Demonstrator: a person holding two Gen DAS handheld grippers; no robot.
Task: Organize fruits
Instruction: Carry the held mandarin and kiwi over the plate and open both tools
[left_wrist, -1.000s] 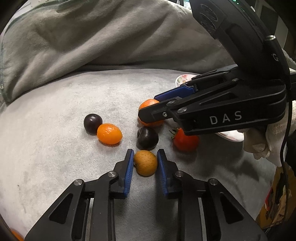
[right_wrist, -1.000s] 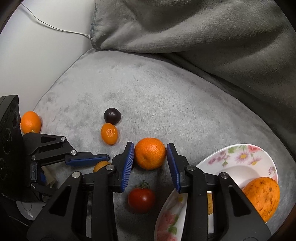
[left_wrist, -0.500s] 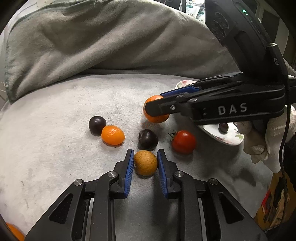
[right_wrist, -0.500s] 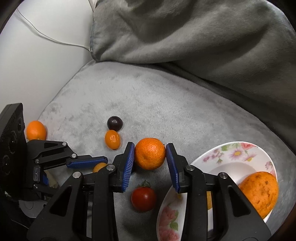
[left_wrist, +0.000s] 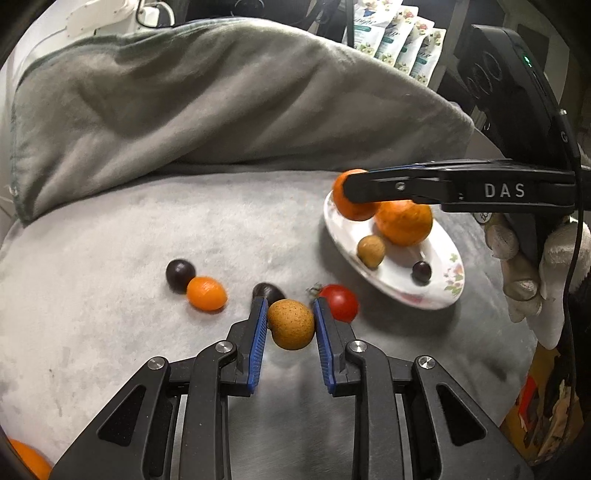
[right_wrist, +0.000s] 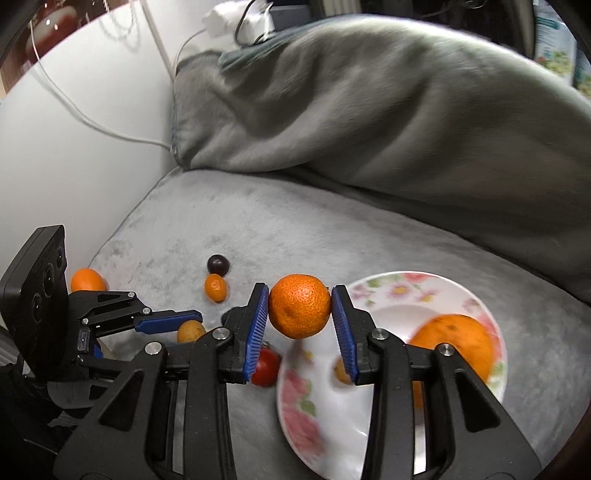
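Observation:
My left gripper (left_wrist: 290, 325) is shut on a small speckled tan fruit (left_wrist: 290, 328), held just above the grey cushion. My right gripper (right_wrist: 300, 312) is shut on a mandarin (right_wrist: 300, 311) and holds it in the air over the near-left rim of the floral plate (right_wrist: 391, 291). In the left wrist view that mandarin (left_wrist: 351, 206) hangs over the plate's (left_wrist: 439, 299) far end. The plate holds a large orange (left_wrist: 404, 221), a small tan fruit (left_wrist: 371, 251) and a dark berry (left_wrist: 422, 271). On the cushion lie a tomato (left_wrist: 340, 302), a kumquat (left_wrist: 206, 293) and two dark plums (left_wrist: 180, 274) (left_wrist: 268, 291).
A rumpled grey blanket (left_wrist: 221, 107) rises behind the cushion. One more orange fruit (right_wrist: 88, 280) lies at the cushion's left edge beside the white wall and cable (right_wrist: 92, 122). A gloved hand (left_wrist: 532, 273) holds the right gripper. Printed packets (left_wrist: 399, 40) stand at the back.
The right gripper lifted the mandarin off the cushion and carried it to above the plate. The left gripper rose a little, taking the tan fruit off the cushion.

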